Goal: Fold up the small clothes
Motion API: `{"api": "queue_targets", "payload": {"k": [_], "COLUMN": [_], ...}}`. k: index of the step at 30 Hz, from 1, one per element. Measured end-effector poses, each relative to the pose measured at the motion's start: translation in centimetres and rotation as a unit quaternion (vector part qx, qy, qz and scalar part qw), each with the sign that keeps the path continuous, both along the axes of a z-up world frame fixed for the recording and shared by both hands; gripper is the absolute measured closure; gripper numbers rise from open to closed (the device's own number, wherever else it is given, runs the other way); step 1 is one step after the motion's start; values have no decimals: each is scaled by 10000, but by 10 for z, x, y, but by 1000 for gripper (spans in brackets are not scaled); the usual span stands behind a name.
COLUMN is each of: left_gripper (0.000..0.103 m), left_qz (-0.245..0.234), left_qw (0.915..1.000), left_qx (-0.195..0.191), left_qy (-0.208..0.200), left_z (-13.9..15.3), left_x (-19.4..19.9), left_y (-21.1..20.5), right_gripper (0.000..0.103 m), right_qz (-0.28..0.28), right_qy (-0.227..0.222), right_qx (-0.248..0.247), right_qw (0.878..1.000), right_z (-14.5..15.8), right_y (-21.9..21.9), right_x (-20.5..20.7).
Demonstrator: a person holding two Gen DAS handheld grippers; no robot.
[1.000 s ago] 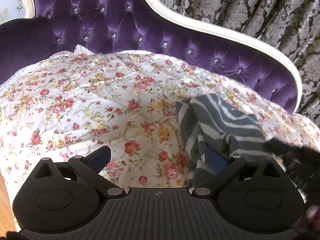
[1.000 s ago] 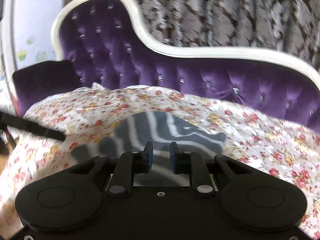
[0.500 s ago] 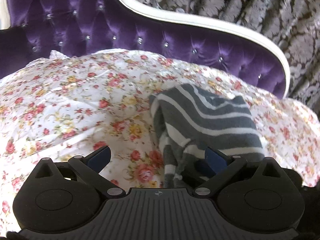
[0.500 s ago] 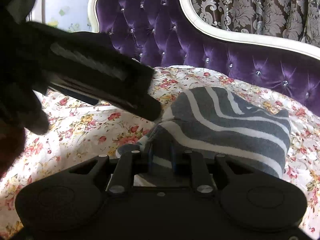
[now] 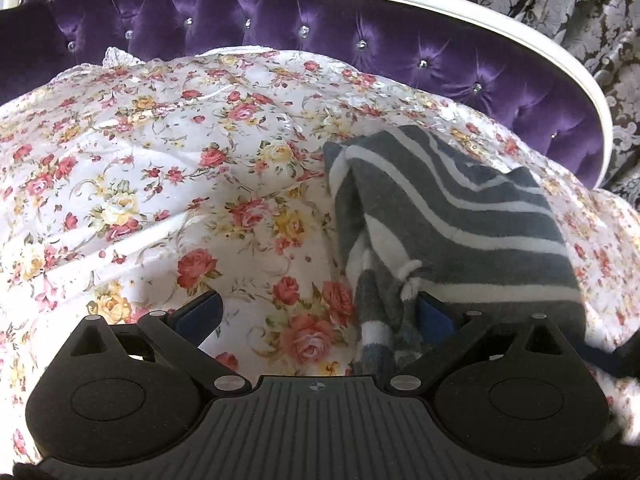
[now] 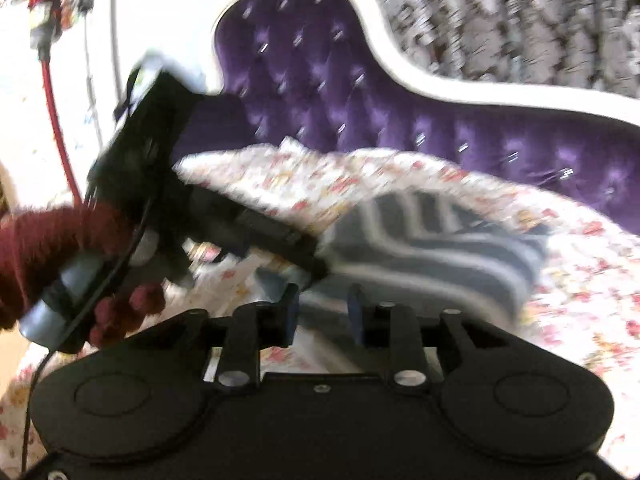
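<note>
A grey garment with white stripes (image 5: 460, 216) lies folded on the floral sheet (image 5: 160, 168), right of centre in the left wrist view. My left gripper (image 5: 316, 316) is open wide and low over the sheet. Its right pad (image 5: 434, 316) sits against the garment's bunched near-left edge. The right wrist view is blurred by motion. In it the garment (image 6: 440, 240) lies just beyond my right gripper (image 6: 322, 312). The right gripper's jaws are opening, and the pads press on nothing. The left gripper (image 6: 248, 228) reaches in from the left to the garment's edge, held by a hand in a dark red glove (image 6: 52, 248).
A purple tufted sofa back (image 5: 320, 32) with a white frame rises behind the sheet, with patterned curtains (image 5: 560, 8) beyond it. A red cable (image 6: 56, 128) hangs by the white wall on the left. A dark shape (image 5: 624, 356) sits at the lower right edge.
The right gripper was shut on the garment's near edge half a second ago; its jaws have since parted and it has drawn back. The left gripper has sunk closer to the garment's left edge.
</note>
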State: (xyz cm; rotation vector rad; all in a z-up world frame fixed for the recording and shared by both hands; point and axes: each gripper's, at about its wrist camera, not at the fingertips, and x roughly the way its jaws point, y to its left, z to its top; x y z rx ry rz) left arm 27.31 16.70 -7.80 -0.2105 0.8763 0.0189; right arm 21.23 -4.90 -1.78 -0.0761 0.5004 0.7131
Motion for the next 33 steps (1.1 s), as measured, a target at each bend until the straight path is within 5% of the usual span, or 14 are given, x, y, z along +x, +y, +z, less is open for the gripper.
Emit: {"api": "queue_targets", "payload": {"k": [7,10,14,19,24,33], "left_gripper": [1,1,1,2,2,2], "left_qz": [7,7,-11,-2,-70,-725], "left_qw": [10000,10000,9999,9986,9924,9854], "left_qx": [35,60,109,-510,-1196,-1534], "left_qy": [41,55,50,-154,-288,99], "left_z": [1,1,1,8,14,-2], "left_x": [-4,-2,-1,-6,-10,-10], "left_y": [-3,-5,-5,5,10,-15], "right_gripper": [59,59,59,54,33,29], "right_qz": [-1086,-1007,-808,-847,-1172,-1170], "right_qy": [-41,222,38,332,796,1807], "right_qx": [-83,-541,-825,-175,727,1429], "right_qw": [9940,9932,9933,9957,9872,9660], "right_z": [-7,-30,-35,-19,-14,-41], "right_y": [-27,-8,4,-32,-71,-95], "right_x": [64,85,77,82,87,103]}}
